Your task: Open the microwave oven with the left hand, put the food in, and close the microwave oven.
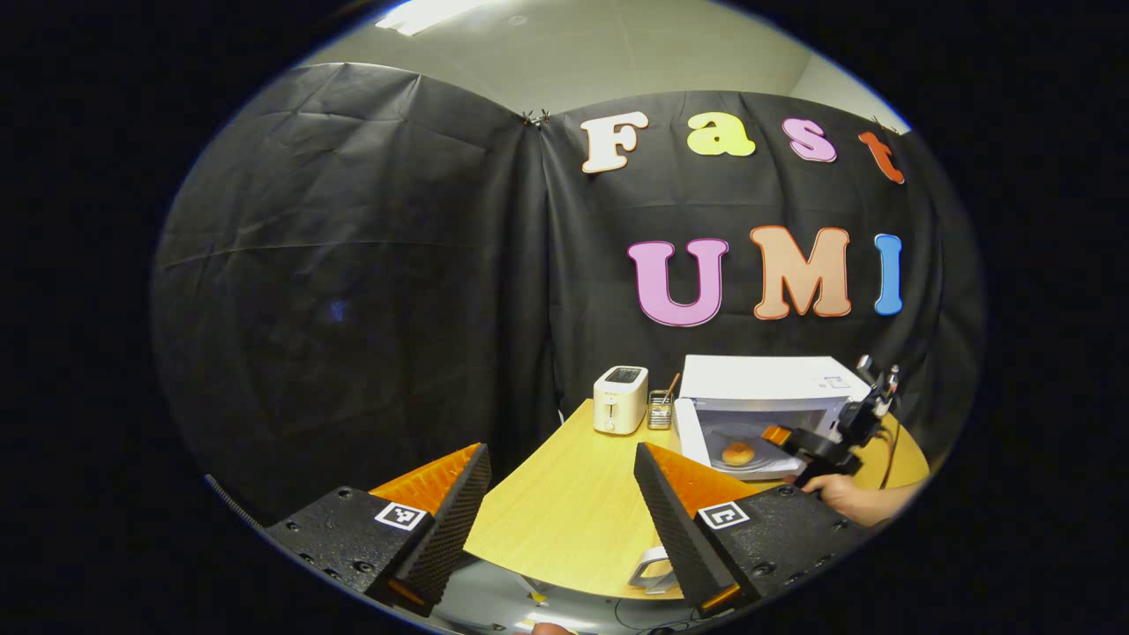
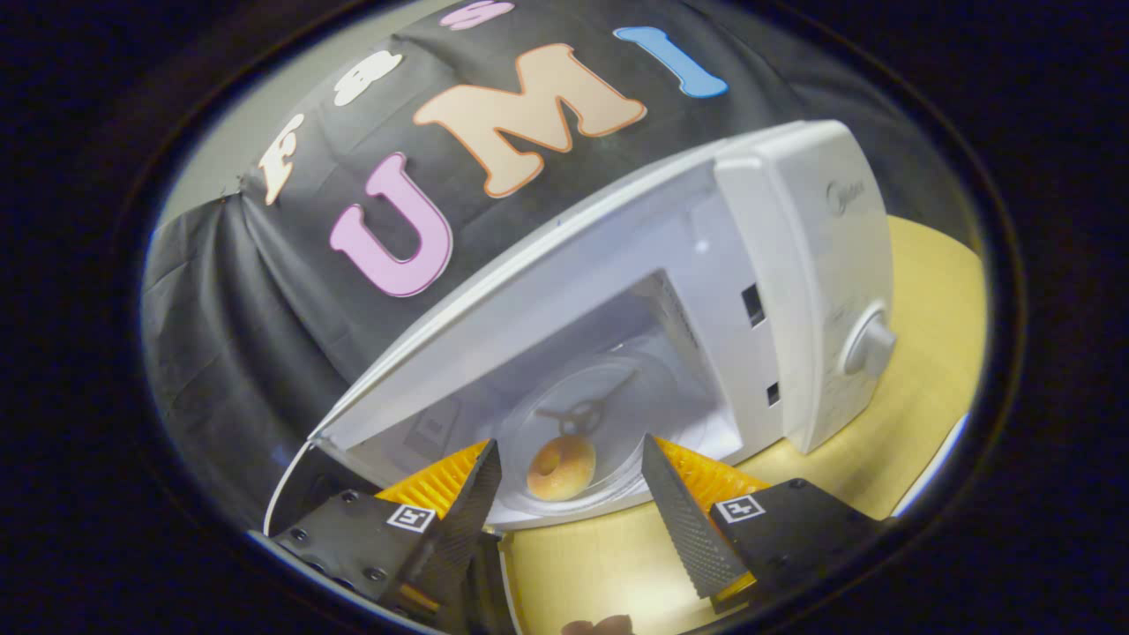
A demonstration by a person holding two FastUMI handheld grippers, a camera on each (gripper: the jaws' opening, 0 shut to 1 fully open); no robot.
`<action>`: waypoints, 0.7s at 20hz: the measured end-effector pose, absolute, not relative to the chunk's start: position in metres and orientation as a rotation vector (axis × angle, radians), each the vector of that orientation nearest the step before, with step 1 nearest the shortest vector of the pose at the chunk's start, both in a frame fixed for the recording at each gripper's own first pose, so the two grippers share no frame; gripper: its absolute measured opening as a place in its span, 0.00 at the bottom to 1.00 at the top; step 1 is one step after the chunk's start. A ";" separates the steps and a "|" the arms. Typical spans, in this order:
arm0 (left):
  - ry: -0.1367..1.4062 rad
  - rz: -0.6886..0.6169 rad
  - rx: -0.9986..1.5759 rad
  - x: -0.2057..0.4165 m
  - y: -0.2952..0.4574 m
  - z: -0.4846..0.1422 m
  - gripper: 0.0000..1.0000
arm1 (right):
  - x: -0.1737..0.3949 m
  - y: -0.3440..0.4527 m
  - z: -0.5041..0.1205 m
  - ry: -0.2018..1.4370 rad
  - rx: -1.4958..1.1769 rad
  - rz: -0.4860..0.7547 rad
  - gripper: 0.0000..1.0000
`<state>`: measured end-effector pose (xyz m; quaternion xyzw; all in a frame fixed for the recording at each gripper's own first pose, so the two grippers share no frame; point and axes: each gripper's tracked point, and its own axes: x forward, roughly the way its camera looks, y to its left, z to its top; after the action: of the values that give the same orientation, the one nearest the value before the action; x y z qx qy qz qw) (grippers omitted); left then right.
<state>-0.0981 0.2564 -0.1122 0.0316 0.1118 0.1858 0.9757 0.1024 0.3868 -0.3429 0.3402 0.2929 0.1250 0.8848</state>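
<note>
The white microwave (image 1: 763, 381) stands at the table's far right with its door (image 1: 691, 434) swung open to the left. A round donut (image 1: 737, 453) lies on the glass turntable inside. My left gripper (image 1: 557, 454) is open, holds nothing, and hovers well back over the table's near edge. The right gripper (image 1: 816, 444), held by a hand (image 1: 847, 496), sits just in front of the cavity. In the right gripper view, my right gripper (image 2: 569, 443) is open at the cavity mouth, apart from the donut (image 2: 561, 466) on the turntable (image 2: 617, 397). The open door (image 2: 295, 494) stands at lower left.
A white toaster (image 1: 620, 399) and a small utensil holder (image 1: 660, 410) stand at the back of the wooden table (image 1: 564, 511), left of the microwave. The control knob (image 2: 869, 344) is on the microwave's right panel. A small white object (image 1: 651, 569) sits by the table's near edge.
</note>
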 end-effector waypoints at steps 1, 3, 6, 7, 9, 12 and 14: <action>0.231 0.376 0.060 -0.097 0.260 -0.117 0.96 | 0.097 0.378 -0.333 0.586 0.670 0.296 0.98; 0.250 0.377 0.046 -0.095 0.264 -0.131 0.96 | 0.087 0.353 -0.305 0.531 0.607 0.355 0.98; 0.303 0.372 0.027 -0.094 0.269 -0.160 0.96 | 0.085 0.309 -0.259 0.421 0.534 0.400 0.98; 0.321 0.361 0.026 -0.093 0.267 -0.168 0.95 | 0.089 0.293 -0.246 0.376 0.515 0.396 0.97; 0.360 0.347 0.030 -0.087 0.267 -0.187 0.72 | 0.091 0.263 -0.217 0.311 0.482 0.383 0.87; 0.433 0.306 -0.001 -0.080 0.255 -0.216 0.43 | 0.092 0.222 -0.168 0.219 0.405 0.354 0.87; 0.474 0.277 -0.017 -0.077 0.245 -0.237 0.36 | 0.093 0.200 -0.143 0.170 0.374 0.338 0.87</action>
<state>-0.0766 0.2455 -0.2366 -0.0083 0.2339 0.1369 0.9625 0.0933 0.2003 -0.1430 0.1847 0.0841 0.1671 0.9648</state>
